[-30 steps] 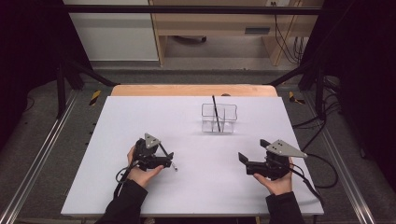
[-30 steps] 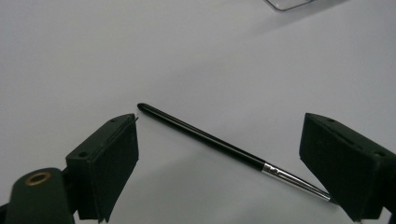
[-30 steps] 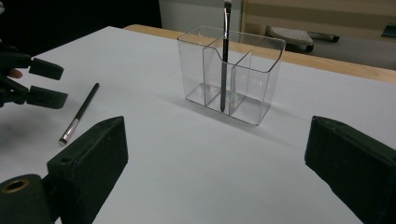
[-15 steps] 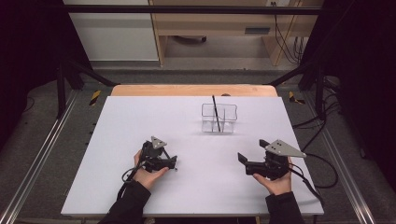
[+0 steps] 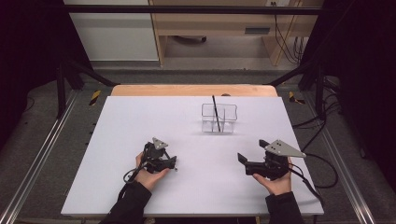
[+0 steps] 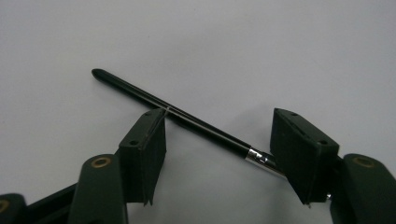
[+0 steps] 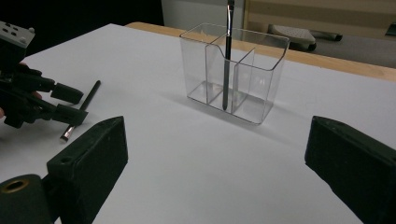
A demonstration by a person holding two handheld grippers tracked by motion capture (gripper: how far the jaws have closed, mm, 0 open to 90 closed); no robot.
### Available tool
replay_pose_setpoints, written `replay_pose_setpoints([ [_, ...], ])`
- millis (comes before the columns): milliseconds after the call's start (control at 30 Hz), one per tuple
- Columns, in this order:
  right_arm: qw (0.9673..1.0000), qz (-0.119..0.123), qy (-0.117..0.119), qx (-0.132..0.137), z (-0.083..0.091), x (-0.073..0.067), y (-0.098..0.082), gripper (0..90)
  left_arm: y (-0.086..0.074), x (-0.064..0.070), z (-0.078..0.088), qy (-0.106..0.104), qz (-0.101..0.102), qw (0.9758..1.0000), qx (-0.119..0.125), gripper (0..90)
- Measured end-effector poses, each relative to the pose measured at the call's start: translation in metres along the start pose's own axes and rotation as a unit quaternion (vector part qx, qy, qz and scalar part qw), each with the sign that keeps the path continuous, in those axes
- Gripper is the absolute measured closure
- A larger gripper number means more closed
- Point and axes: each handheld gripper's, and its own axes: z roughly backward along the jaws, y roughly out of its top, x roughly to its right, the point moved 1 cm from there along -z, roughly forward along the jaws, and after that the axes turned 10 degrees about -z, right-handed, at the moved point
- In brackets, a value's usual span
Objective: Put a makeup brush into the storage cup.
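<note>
Black two-jaw left tool, right tool under grey three-cornered plate, trailing cables, dark sleeves

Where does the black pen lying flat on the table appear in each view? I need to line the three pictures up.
High view: the lying pen is a tiny sliver at the left gripper, lower left of centre.
Left gripper view: it runs diagonally across the centre, between the jaws.
Right gripper view: far left, at the left gripper.
Shared landmark: the white table.
</note>
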Motion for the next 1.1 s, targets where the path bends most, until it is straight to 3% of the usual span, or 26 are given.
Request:
replay_pose_setpoints([
  [533, 1.0000, 0.000, 0.001, -0.002, -0.001, -0.001, -0.001, 6.2, 0.000, 0.001, 0.005, -0.006, -0.011, 0.9998, -0.012, 53.5],
  [1100, 1.0000, 0.002, 0.000, -0.001, 0.000, 0.000, 0.000, 6.2, -0.004, -0.004, 0.012, -0.026, -0.023, 0.9992, -0.021, 74.4],
])
